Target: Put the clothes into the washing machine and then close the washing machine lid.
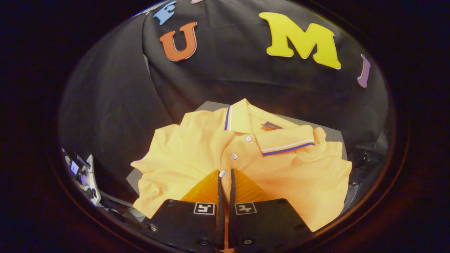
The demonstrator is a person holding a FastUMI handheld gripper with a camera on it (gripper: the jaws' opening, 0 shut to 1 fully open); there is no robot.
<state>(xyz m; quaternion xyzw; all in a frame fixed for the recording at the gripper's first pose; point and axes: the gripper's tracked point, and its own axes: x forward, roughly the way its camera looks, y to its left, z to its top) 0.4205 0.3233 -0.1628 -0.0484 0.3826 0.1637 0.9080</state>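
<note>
Clothes here means one orange polo shirt (211,147), and the hand-held gripper (225,175) has its two fingers drawn nearly together over the shirt's front, just below the lowest button (222,173). A thin strip of cloth shows in the narrow gap between the fingers, so they appear to be pinching a fold of the placket, though how firmly cannot be told. From there the shirt spreads outward: the button row runs up to the striped collar (284,144), and the sleeves reach toward either side. It lies on a grey counter (211,105), covering most of it, with the collar toward the far edge and bare grey showing at the far corners. Beyond hangs the black booth wall.

The step in hand looks like the pickup, so the task is at its start. The next move calls for lifting the shirt clear of the counter without losing the pinch, then carrying it to the washing machine.
</note>
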